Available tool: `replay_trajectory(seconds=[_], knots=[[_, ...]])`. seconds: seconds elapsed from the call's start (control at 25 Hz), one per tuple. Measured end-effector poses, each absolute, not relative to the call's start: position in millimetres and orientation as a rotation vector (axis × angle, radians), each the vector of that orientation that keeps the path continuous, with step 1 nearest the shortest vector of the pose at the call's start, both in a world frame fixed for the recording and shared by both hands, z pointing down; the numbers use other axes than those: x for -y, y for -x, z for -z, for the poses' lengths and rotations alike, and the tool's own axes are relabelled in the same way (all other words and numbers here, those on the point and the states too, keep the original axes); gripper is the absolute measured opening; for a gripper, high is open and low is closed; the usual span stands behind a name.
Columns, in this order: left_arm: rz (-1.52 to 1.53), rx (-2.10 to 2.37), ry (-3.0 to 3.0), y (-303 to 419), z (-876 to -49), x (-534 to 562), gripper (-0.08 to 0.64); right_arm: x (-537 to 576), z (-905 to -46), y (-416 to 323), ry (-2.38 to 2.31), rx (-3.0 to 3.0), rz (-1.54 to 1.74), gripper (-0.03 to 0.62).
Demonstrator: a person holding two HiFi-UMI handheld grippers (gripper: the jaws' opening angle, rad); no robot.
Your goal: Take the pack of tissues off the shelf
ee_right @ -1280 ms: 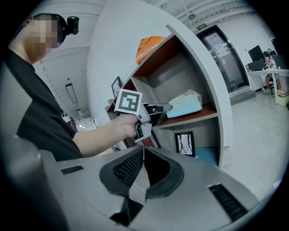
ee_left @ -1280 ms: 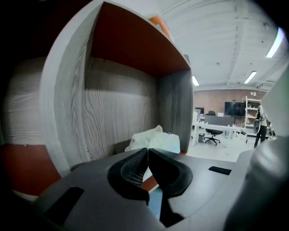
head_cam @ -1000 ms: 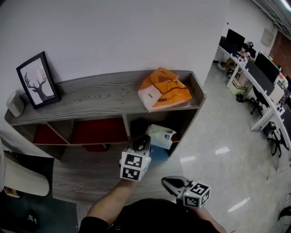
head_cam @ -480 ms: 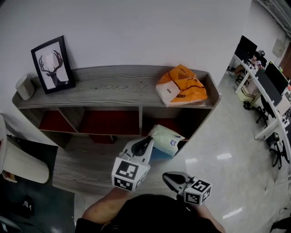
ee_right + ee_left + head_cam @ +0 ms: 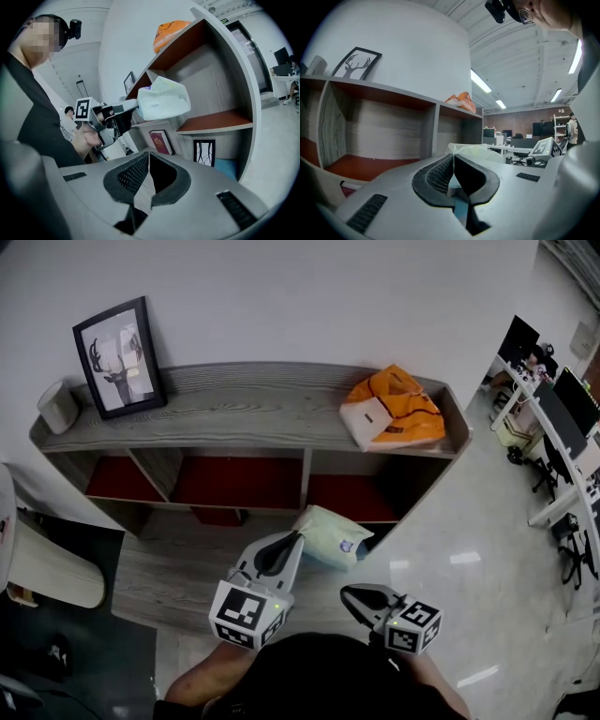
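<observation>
The left gripper (image 5: pixel 293 542) is clenched on the pack of tissues (image 5: pixel 331 535), pinching one end of its pale plastic wrapper so that the rest juts out beyond the fingertips. In the left gripper view the jaws (image 5: pixel 453 159) meet tip to tip, with the crinkled wrapper (image 5: pixel 474 152) showing just past them. The pack hangs in the air in front of the right-hand lower compartment of the grey wooden shelf (image 5: pixel 244 409), resting on none of its boards. The right gripper view shows the same thing from the side: the pack (image 5: pixel 164 101) sits at the end of the left gripper (image 5: pixel 127 110), clear of the red-lined compartment behind it.

The right gripper (image 5: pixel 350 594) is lower and nearer the person, beside the left one. Its jaws (image 5: pixel 148 157) are pressed together with nothing between them.

On the shelf top, an orange bag (image 5: pixel 394 409) lies at the right end and a framed deer picture (image 5: pixel 120 357) stands at the left end against the wall. Lower down, the right gripper view shows a red book (image 5: pixel 160 142) standing in a bottom compartment.
</observation>
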State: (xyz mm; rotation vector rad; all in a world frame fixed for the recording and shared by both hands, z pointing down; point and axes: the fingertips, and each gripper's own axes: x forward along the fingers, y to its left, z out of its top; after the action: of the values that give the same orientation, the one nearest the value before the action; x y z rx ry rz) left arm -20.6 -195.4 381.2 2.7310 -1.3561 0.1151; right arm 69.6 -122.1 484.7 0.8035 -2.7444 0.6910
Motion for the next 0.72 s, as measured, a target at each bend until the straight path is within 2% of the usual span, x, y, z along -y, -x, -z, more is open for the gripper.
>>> replay_trajectory(seconds=[0.72], knots=[[-0.198, 1.347, -2.592, 48, -470, 186, 0.018, 120, -493, -71, -0.846, 2.658, -0.690, 0.018]])
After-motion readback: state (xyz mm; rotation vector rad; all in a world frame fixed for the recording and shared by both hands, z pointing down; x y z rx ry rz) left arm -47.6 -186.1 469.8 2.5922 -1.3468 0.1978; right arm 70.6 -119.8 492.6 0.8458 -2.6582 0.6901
